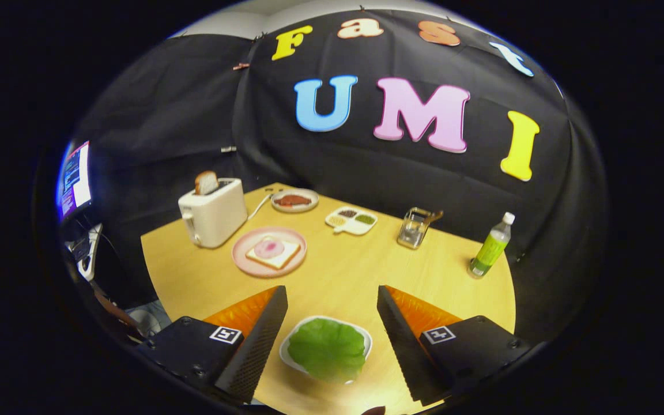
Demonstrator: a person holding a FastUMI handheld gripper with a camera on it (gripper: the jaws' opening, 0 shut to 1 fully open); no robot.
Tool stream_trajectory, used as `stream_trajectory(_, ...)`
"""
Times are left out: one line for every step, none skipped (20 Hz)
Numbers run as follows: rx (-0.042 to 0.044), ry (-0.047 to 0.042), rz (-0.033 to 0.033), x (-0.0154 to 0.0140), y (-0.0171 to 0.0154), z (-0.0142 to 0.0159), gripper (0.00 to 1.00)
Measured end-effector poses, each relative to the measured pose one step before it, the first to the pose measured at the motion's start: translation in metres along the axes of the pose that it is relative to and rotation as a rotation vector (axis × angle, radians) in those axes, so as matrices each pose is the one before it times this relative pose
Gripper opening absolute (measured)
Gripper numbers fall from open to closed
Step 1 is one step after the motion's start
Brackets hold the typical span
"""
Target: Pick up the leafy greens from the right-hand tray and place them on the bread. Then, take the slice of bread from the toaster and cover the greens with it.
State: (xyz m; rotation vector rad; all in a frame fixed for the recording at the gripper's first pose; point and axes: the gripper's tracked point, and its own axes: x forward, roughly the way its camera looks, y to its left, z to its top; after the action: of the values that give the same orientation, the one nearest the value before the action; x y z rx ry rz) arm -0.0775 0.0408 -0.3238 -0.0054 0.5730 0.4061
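1. Gripper [332, 340] fingers standing wide apart, gripping nothing.
2. Flat green leafy lettuce [327, 348] lying in small white oval tray [294, 337], centred between fingers, just below tips.
3. Next: prob. lowering straight down.

No readable text is found on the things on the tabletop [338, 271]. The bottle [490, 246] label is too small to be read. Square black-and-white marker tags [226, 334] are seen on the gripper [332, 308], fingers spread apart; no words are carried.
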Motion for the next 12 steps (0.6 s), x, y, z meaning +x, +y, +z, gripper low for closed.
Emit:
stream_trajectory(0.00967, 0.03522, 0.01059, 0.00629, 0.00124, -0.01595, 0.98)
stream_trajectory(0.00798, 0.02850, 0.00812, 0.00687, 0.00118, -0.01194, 0.98)
stream_trajectory(0.00575, 0.03034, 0.00364, 0.00806, -0.00077, -0.01102, 0.98)
stream_trajectory(0.00186, 0.03297, 0.00316, 0.00840, -0.00072, -0.01228, 0.97)
stream_trajectory(0.00136, 0.03004, 0.00180, 0.00893, -0.00185, -0.01072, 0.97)
stream_trajectory(0.00116, 0.02699, 0.00412, 0.00817, -0.00116, -0.00831, 0.96)
stream_trajectory(-0.00236, 0.02306, 0.00673, 0.00636, 0.00009, -0.00704, 0.95)
stream_trajectory(-0.00740, 0.02455, 0.00079, 0.00721, -0.00099, -0.00661, 0.95)
stream_trajectory(-0.01099, 0.02485, 0.00031, 0.00546, -0.00109, -0.00563, 0.94)
stream_trajectory(-0.01190, 0.01251, -0.00218, 0.00491, -0.00130, -0.00336, 0.91)
stream_trajectory(-0.01444, 0.01789, -0.00341, 0.00540, -0.00160, -0.00377, 0.89)
stream_trajectory(-0.01257, 0.02595, 0.00285, 0.00620, -0.00065, -0.00609, 0.85)
